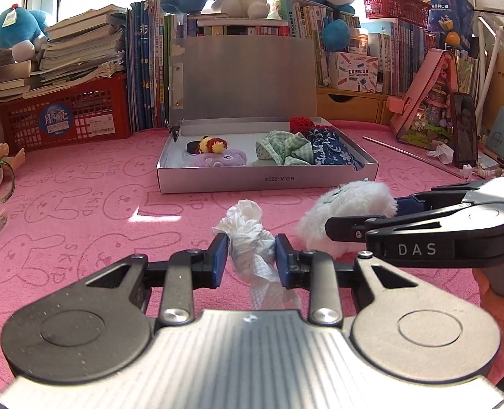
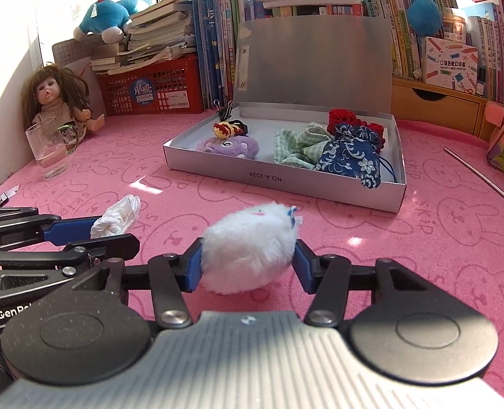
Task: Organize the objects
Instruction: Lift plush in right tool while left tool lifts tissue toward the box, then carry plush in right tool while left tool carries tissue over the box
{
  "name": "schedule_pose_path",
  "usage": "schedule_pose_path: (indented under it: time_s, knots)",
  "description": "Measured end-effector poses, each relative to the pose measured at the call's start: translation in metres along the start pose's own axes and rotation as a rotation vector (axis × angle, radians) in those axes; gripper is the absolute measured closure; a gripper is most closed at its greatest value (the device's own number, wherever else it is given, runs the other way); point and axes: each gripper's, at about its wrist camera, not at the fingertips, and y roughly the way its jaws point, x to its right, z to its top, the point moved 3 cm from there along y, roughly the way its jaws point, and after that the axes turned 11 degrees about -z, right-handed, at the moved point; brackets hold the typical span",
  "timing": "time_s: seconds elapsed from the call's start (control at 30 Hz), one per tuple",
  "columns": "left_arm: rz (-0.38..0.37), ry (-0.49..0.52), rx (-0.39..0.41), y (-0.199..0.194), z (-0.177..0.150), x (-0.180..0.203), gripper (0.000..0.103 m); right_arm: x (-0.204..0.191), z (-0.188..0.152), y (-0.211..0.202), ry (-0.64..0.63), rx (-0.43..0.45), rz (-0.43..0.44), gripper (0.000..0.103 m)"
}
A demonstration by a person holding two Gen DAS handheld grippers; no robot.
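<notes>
The crumpled tissue [image 1: 248,235] is pinched in the left gripper [image 1: 251,259]; the white plush toy [image 2: 250,247] is pinched in the right gripper [image 2: 248,266], both low over the counter [image 1: 81,211]. Bare pink cloth lies ahead up to the silver box [image 2: 286,184], whose open lid stands upright behind. A glass cup [image 2: 49,148] and doll [image 2: 56,102] stand far left.
</notes>
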Motion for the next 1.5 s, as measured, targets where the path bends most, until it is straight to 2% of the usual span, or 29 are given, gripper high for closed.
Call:
schedule_pose_path:
  time_s: [0.27, 0.5, 0.93, 1.5]
  knots:
    - [-0.014, -0.012, 0.022, 0.004, 0.023, -0.008, 0.068, 0.011, 0.013, -0.007, 0.033, 0.034, -0.019, 0.050]
    - [-0.021, -0.023, 0.043, 0.008, 0.042, -0.014, 0.068, 0.023, 0.026, -0.011, 0.066, 0.056, -0.048, 0.060]
    - [-0.023, -0.007, 0.071, 0.016, 0.068, -0.021, 0.068, 0.036, 0.047, -0.015, 0.103, 0.091, -0.061, 0.061]
    - [-0.046, -0.046, 0.084, 0.040, 0.103, -0.040, 0.068, 0.056, 0.076, -0.010, 0.184, 0.114, -0.061, 0.061]
